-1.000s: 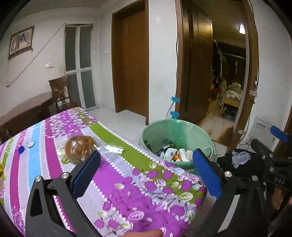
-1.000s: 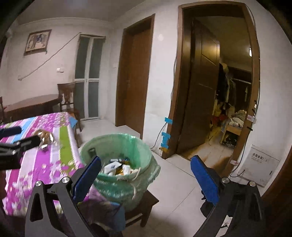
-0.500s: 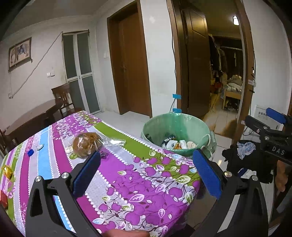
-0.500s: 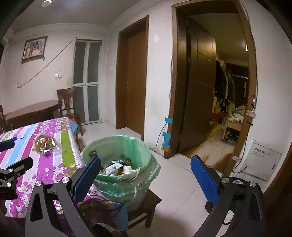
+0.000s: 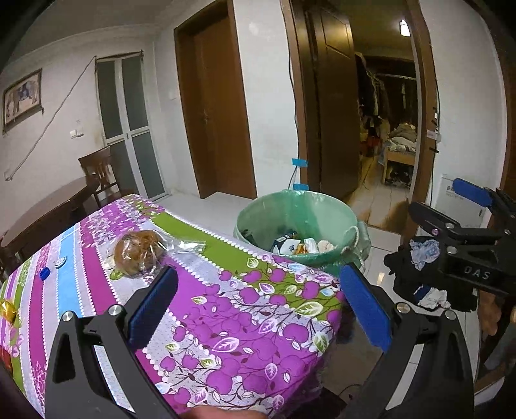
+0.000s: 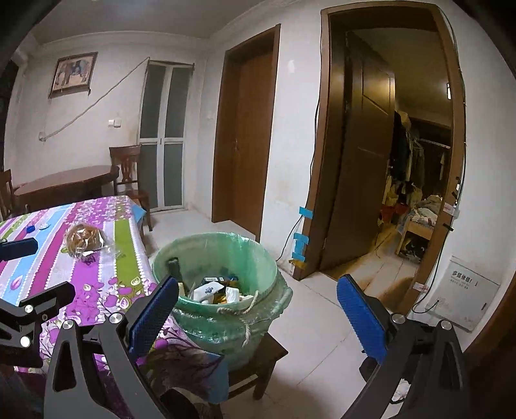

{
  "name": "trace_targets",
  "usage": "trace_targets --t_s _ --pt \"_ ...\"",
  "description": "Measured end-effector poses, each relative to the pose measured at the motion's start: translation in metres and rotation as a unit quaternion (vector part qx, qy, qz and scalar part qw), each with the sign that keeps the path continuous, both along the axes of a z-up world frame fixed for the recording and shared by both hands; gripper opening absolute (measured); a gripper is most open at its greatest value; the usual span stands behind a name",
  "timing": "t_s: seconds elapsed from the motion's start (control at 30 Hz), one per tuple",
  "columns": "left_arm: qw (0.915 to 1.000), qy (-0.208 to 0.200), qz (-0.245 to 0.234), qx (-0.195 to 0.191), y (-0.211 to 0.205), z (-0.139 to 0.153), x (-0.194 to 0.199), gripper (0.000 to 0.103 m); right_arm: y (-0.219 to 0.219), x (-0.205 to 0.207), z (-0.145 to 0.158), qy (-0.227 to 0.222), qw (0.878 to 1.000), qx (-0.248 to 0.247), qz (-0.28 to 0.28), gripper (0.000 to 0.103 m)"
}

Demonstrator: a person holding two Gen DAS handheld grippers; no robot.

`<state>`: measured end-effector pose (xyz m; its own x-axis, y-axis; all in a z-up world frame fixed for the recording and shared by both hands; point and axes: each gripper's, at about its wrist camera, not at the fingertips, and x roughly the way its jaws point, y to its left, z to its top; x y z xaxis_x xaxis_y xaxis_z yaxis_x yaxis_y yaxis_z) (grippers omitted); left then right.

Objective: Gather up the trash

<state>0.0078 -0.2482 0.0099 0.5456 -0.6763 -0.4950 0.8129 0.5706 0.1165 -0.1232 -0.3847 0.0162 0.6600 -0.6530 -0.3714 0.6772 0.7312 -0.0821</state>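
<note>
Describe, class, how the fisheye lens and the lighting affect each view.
Left wrist view: door frames bow outward, corners vignette black, a bare bulb flares in the dim back room. Right wrist view: same bowing; the green bin is sharp, the back room murky.

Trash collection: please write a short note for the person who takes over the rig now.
Left claw: open, empty, over the tablecloth.
Right claw: open, empty, near the bin.
Done: the bin already holds some trash.
Left: the bagged bread, the blue cap, the white cap and the gold wrapper lie on the table.
</note>
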Motion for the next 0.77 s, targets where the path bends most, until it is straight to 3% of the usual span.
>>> trace_targets --t_s 0.13,0.37,0.57,0.77 --pt "0.9999 0.005 0.002 -0.010 0.005 -0.001 0.001 0.097 0.002 0.004 -0.003 0.007 1.000 0.000 0.005 0.098" --pt "0.9978 -0.045 0.031 -0.038 0.011 0.003 -0.006 0.097 0.003 0.007 -0.005 0.010 1.000 -0.005 0.006 0.098" --pt "0.9969 -0.037 0.061 -0.034 0.015 0.005 0.003 0.097 0.001 0.007 -0.006 0.013 1.000 -0.008 -0.002 0.098" --pt "0.9982 -0.033 0.036 -0.036 0.014 0.007 -0.004 0.097 0.002 0.006 -0.007 0.021 0.999 -0.022 -0.010 0.098"
